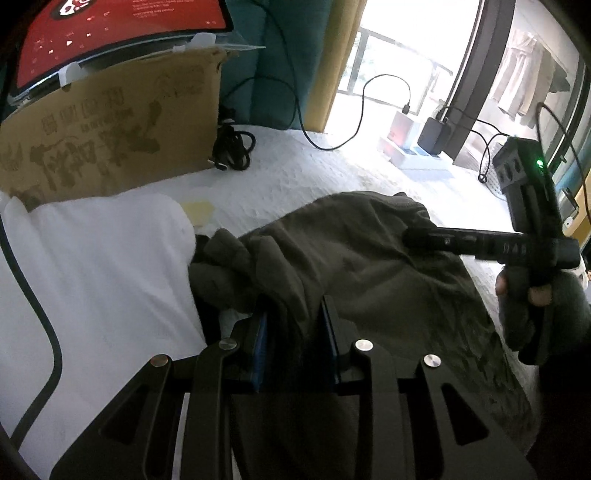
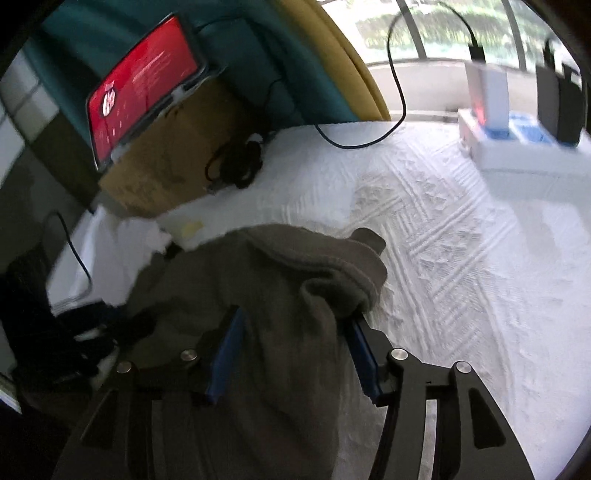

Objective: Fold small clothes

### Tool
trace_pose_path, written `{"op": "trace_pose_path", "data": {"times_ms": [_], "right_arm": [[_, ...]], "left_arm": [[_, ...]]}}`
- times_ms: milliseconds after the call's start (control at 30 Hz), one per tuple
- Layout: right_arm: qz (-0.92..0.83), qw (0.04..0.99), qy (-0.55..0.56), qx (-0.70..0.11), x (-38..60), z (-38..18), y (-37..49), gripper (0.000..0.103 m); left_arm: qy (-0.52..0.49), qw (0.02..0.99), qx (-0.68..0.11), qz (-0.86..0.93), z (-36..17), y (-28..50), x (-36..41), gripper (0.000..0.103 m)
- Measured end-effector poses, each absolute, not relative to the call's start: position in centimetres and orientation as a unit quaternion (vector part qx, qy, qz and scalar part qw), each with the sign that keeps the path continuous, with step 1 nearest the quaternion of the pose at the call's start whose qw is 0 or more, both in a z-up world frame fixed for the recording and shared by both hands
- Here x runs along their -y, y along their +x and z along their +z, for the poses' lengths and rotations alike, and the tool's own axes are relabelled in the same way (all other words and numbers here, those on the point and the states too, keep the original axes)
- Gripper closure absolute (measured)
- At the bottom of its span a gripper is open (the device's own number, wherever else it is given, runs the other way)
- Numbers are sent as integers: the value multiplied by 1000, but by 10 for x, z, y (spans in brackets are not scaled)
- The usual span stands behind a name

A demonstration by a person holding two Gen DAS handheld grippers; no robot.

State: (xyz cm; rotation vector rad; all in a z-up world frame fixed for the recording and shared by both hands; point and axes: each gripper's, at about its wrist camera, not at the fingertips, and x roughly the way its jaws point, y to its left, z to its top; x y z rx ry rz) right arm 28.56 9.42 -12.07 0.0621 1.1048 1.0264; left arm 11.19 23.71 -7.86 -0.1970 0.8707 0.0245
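Garment: a crumpled olive-green fleece garment (image 1: 369, 266) lies bunched on the white textured bedcover (image 1: 295, 177); its shape and type cannot be read, since folds cover most of it.
Garment's lower part: cut off by the picture edge behind both tools in either wrist view.
Left gripper (image 1: 295, 332): black frame with blue pads, jaws close together and pinching a ridge of the olive cloth.
Right gripper (image 2: 291, 343): blue-padded jaws spread wide; the cloth hangs between them, and the right-hand pad is partly hidden under a fold. The view is motion-blurred, so contact with the pads is hard to judge.
Right tool from the left view: its black body crosses over the garment's right side, held by a hand in a dark fingerless glove (image 1: 535, 302), cut off at the edge.
White cloth (image 1: 92, 258): smooth white fabric just left of the garment, touching it; its edge against the fleece is in shadow.
Yellowish patch (image 1: 199, 210): small, flat, behind the garment; too small to identify.
Cardboard box (image 1: 110, 140): brown, printed, behind and left of the garment, carrying a tablet with a red screen (image 1: 122, 33), text unreadable.
Black cables (image 1: 232, 147): a coiled bundle beside the box, behind the garment.
Far right of garment: white and dark boxes (image 1: 424, 144) near the window, washed out by glare.
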Motion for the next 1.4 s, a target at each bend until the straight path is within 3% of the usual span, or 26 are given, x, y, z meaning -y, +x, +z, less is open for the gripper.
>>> {"op": "trace_pose_path", "data": {"times_ms": [567,900,1400], "right_arm": [[385,805,-65,-447,-94,-113,304,45],[384,814,-88,-427,-84,-97,284,45],[392,812,-97,-422,-66,-93,234,45]], "left_arm": [[-71,903,-419,67,-79,124,-248,76],[-91,916,-383,80,-49,102,-253,76],[-79,918,-387,34,-49,57,-202,76]]}}
